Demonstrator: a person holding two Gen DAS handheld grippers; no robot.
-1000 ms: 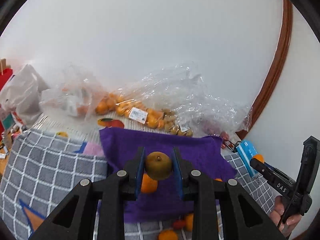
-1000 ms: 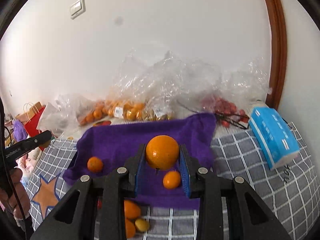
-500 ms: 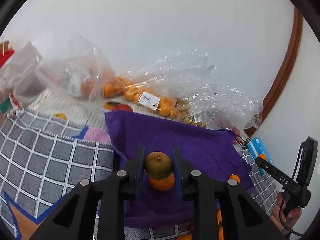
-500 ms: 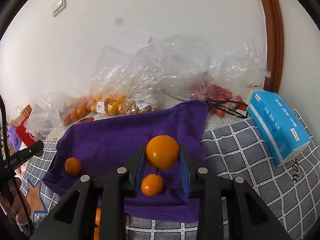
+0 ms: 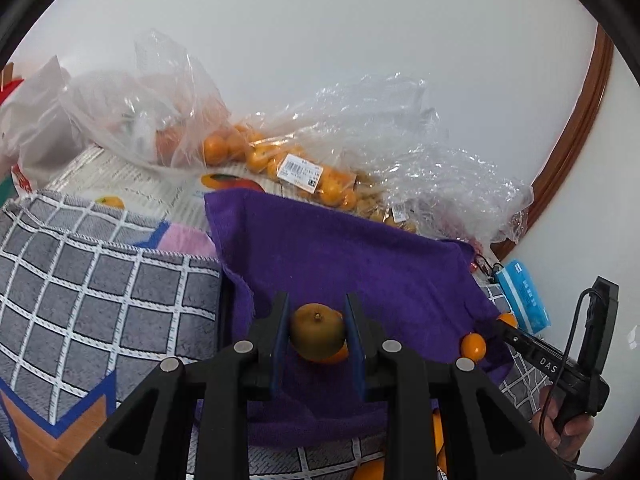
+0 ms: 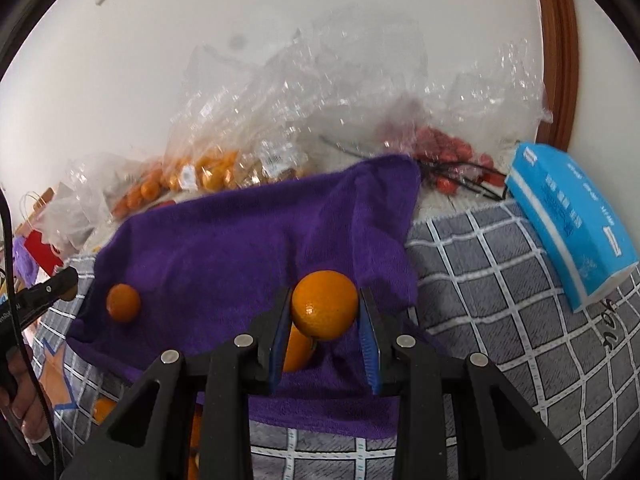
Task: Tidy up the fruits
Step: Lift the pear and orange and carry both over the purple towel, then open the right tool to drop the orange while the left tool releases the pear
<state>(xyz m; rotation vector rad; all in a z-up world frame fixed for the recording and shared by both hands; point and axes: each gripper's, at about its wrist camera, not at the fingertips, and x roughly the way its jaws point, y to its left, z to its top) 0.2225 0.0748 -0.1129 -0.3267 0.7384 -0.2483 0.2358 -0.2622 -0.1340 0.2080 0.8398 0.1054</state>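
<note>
**Both grippers loaded over the purple towel**

I have the left gripper [image 5: 317,340] closed tight on a brownish-green fruit [image 5: 317,337], its blue pads pressed to either side, held just above the near part of the purple towel [image 5: 360,264]. An orange [image 5: 334,356] on the towel peeks out right behind it. My right gripper [image 6: 325,322] is clamped on a large orange [image 6: 324,305] – also above the towel's near edge, with another orange [image 6: 297,350] lying beneath it. Further left on the towel sits a small orange [image 6: 123,303]. Beyond the towel's far edge lie clear bags of oranges [image 5: 280,160] and red fruit [image 6: 444,148]; to its right, a blue tissue pack [image 6: 572,224].
</note>
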